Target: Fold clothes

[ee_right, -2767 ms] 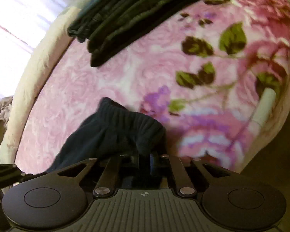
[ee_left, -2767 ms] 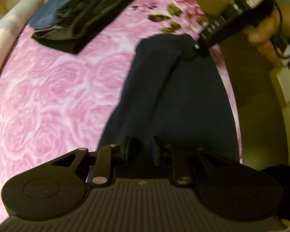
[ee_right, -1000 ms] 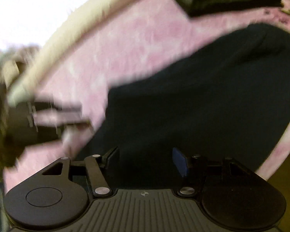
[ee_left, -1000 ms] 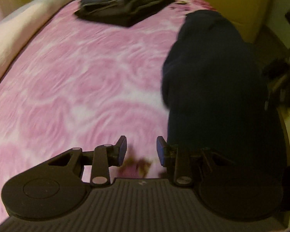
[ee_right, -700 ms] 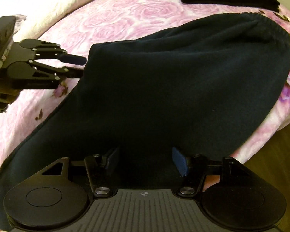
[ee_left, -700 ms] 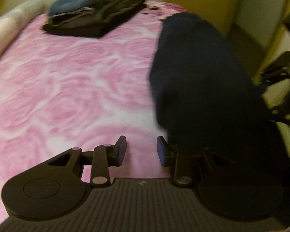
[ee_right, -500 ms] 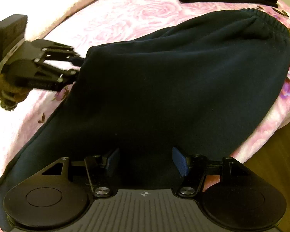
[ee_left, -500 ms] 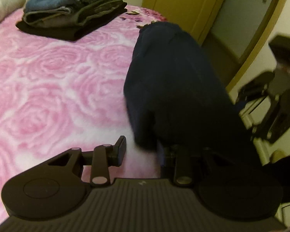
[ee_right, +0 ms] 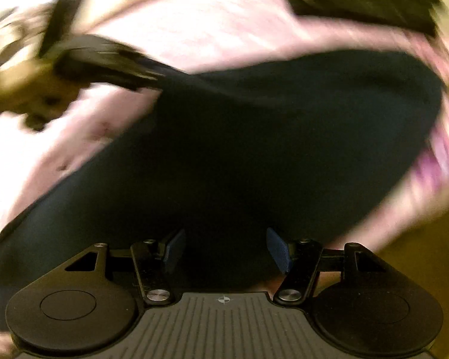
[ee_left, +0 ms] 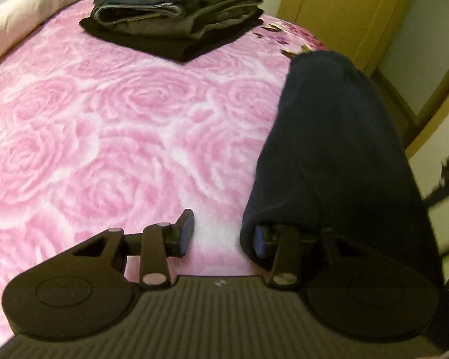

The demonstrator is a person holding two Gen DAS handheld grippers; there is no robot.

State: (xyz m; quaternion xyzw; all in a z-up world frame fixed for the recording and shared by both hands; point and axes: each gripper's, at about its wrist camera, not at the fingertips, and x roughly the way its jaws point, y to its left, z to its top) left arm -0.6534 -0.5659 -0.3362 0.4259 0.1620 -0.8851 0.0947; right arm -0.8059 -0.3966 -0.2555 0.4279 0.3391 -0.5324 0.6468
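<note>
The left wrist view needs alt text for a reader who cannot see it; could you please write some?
A dark navy garment lies folded lengthwise along the right side of a bed with a pink rose-patterned blanket. The left gripper is opening at its near edge, with cloth draped over one finger. A stack of folded clothes sits at the far end.

Pink rose-print blanket (ee_left: 110, 137) over bed; cream bolster (ee_left: 30, 3) along far edge; yellowish wooden doors (ee_left: 353, 6) beyond
</note>
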